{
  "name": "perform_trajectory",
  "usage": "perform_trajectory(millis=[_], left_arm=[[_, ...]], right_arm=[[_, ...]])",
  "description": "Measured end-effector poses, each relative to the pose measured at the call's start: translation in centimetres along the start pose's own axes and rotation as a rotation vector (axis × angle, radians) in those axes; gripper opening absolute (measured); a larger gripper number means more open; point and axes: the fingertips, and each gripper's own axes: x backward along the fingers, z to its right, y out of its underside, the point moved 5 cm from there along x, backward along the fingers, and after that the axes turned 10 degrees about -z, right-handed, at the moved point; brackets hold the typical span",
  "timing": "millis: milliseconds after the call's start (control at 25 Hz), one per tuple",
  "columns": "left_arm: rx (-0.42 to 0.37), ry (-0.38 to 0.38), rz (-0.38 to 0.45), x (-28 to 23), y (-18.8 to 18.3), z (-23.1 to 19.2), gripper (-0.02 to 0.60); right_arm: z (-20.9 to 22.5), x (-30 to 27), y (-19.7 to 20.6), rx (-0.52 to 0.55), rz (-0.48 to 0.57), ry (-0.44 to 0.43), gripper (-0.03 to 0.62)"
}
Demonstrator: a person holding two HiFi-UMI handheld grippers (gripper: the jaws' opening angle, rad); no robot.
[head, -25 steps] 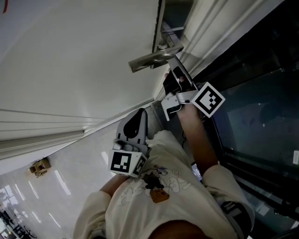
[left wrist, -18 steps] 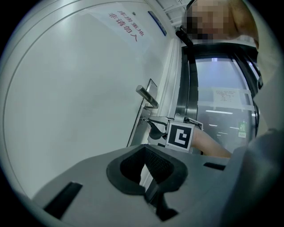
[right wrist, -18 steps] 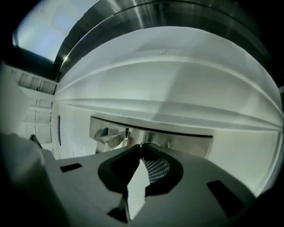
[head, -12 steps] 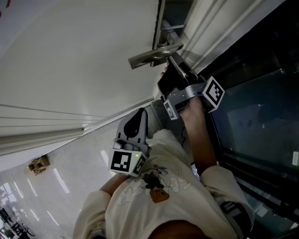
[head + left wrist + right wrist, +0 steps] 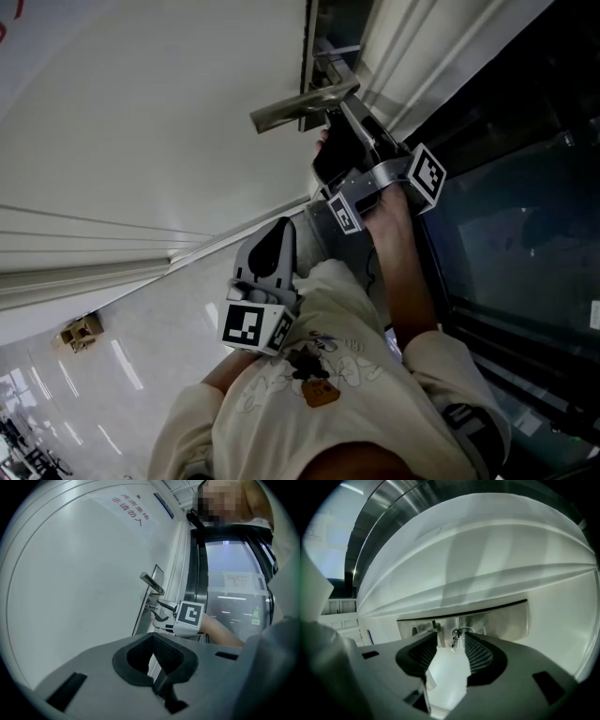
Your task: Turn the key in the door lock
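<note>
The key (image 5: 456,635) hangs from its ring in the lock, on the metal lock plate (image 5: 497,619) of the white door (image 5: 150,122). My right gripper (image 5: 451,641) points at it just under the lever handle (image 5: 302,103). Its jaws have just been opening; the key stands in the gap, clear of both pads. In the head view the right gripper (image 5: 336,141) hides the key. The left gripper view shows the right gripper (image 5: 157,614) at the lock plate (image 5: 144,609). My left gripper (image 5: 279,232) is held back near the person's body, shut and empty.
A dark glass panel and metal frame (image 5: 506,216) stand right of the door. Shiny floor tiles (image 5: 112,366) lie at the lower left, with a small brown object (image 5: 80,333) on them. A notice in red characters (image 5: 129,510) is on the door.
The right gripper has rolled about its own axis, its marker cube swinging round and up beside the handle, and its jaws have parted from the key. The left gripper has stayed put.
</note>
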Motion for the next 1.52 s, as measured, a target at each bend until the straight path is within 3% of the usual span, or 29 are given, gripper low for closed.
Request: perform_trajectory(millis=[40,240,440,640,800,1080,1320,1520], left_arm=[[0.000,-0.003,0.000,0.1,0.0,0.0,0.003],[0.006,-0.007,0.001,0.3,0.1,0.1,0.003],[0.009,0.002,-0.003,0.2,0.1,0.1,0.003],[-0.005,0.022,-0.003,-0.4,-0.1,0.6,0.003],[-0.020,0.034,0.002,-0.7,-0.5,1.0,0.003],[-0.025,0.037,0.010,-1.0,-0.9,1.1,0.003],[-0.022,0.032,0.010,-1.1,-1.1,0.8,0.003],[-0.021,0.031,0.009,-1.1,-1.0,0.7,0.003]], right_arm=[[-0.2,0.1,0.0,0.018,-0.012,0.004,0.196],[-0.4,2.7,0.2,0.185,-0.003,0.102,0.202],[-2.9,6.0,2.1,0.647,-0.008,0.251,0.034],[-4.7,7.4,4.9,1.054,-0.037,0.349,0.009],[-4.9,8.1,6.7,1.292,-0.039,0.430,0.008],[-3.2,8.2,9.0,1.463,-0.093,0.538,0.006],[-1.9,7.7,10.4,1.492,-0.167,0.553,0.006],[-1.9,7.4,10.4,1.499,-0.168,0.553,0.006]])
